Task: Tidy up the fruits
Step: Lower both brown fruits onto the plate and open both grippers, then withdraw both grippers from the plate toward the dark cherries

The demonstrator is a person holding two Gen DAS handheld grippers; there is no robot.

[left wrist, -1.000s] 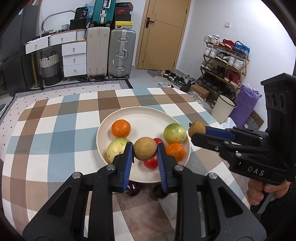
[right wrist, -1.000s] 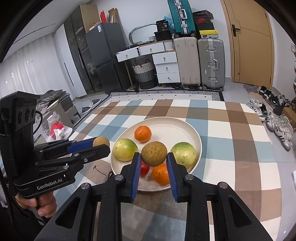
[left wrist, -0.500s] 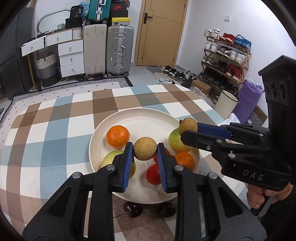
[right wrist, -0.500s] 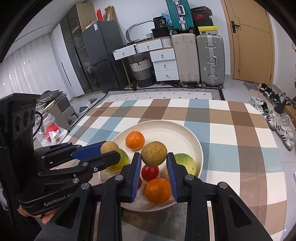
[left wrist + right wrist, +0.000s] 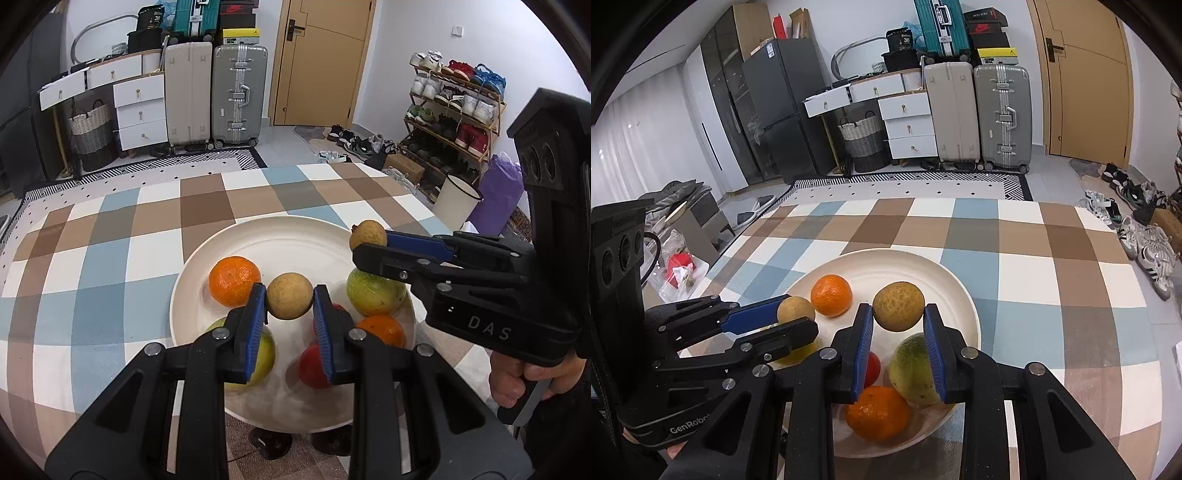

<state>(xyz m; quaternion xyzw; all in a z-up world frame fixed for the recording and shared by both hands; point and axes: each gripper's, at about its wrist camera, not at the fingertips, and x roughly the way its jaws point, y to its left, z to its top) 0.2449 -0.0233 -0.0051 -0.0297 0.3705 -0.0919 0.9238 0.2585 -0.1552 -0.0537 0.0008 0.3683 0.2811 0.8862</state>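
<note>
Five fruits already lie on the round cream plate (image 5: 258, 236), while the left gripper (image 5: 290, 306) and right gripper (image 5: 898, 314) each pinch a round tan-brown fruit (image 5: 289, 300) above it, not yet released.

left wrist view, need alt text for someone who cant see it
The left gripper holds a small tan round fruit above a white plate of oranges and green fruits on a checked tablecloth. The right gripper holds another tan fruit nearby.
</note>
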